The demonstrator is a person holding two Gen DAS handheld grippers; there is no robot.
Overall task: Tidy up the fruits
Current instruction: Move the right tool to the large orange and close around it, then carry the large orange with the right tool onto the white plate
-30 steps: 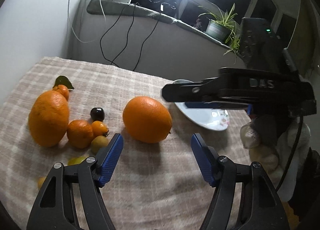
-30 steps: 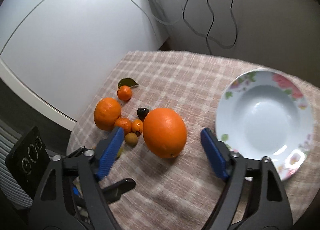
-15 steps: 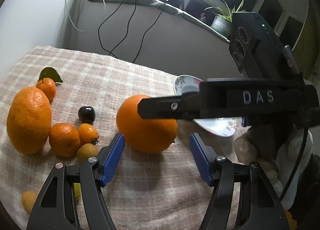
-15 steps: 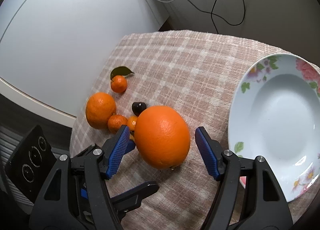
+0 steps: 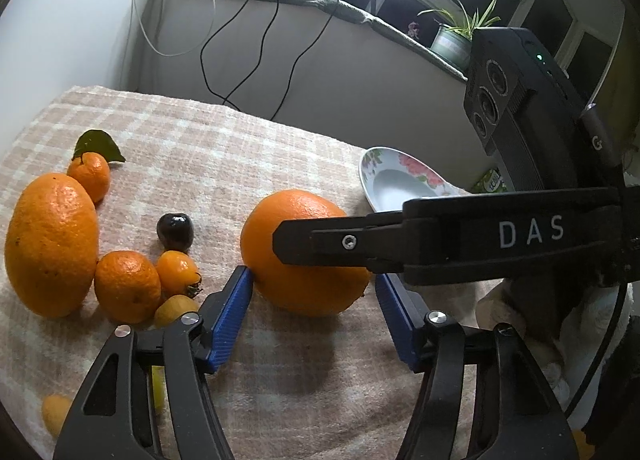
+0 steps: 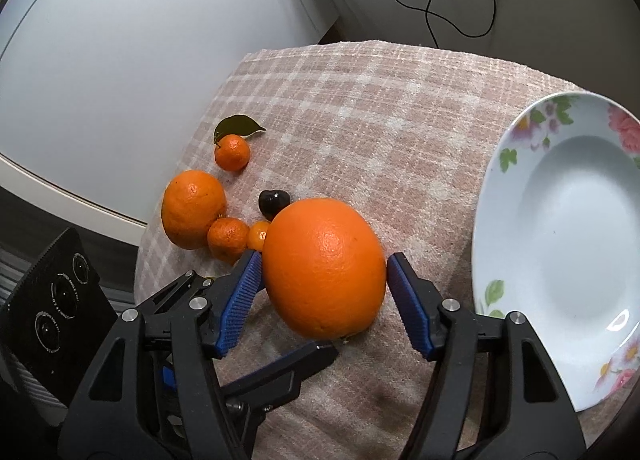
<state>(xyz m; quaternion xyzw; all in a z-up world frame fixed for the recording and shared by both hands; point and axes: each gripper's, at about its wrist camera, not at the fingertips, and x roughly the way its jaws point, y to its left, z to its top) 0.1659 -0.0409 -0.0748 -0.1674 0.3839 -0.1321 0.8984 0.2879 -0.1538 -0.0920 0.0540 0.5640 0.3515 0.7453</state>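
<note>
A large orange (image 5: 308,292) (image 6: 324,268) lies on the checked cloth, left of a white flowered plate (image 6: 560,220) (image 5: 392,188). My right gripper (image 6: 325,257) straddles it from above. The jaws are closing, with a blue pad close to each side of the orange and a sliver of gap showing. My left gripper (image 5: 313,276) comes in low from the near side. Its jaws are also closing, and its fingertips flank the orange's near half without pressing. The right gripper's black finger (image 5: 440,236) crosses the left wrist view in front of the orange.
A cluster sits at the cloth's left: a second big orange (image 5: 50,244), a leafy mandarin (image 5: 90,176), another mandarin (image 5: 126,286), a dark cherry (image 5: 175,226), and small orange (image 5: 176,272) and yellow (image 5: 176,310) fruits. Cables hang down the wall behind.
Both grippers have closed in on the large orange with narrowing jaws. The right one sank until the orange sat between its pads. The left one slid forward to it.
</note>
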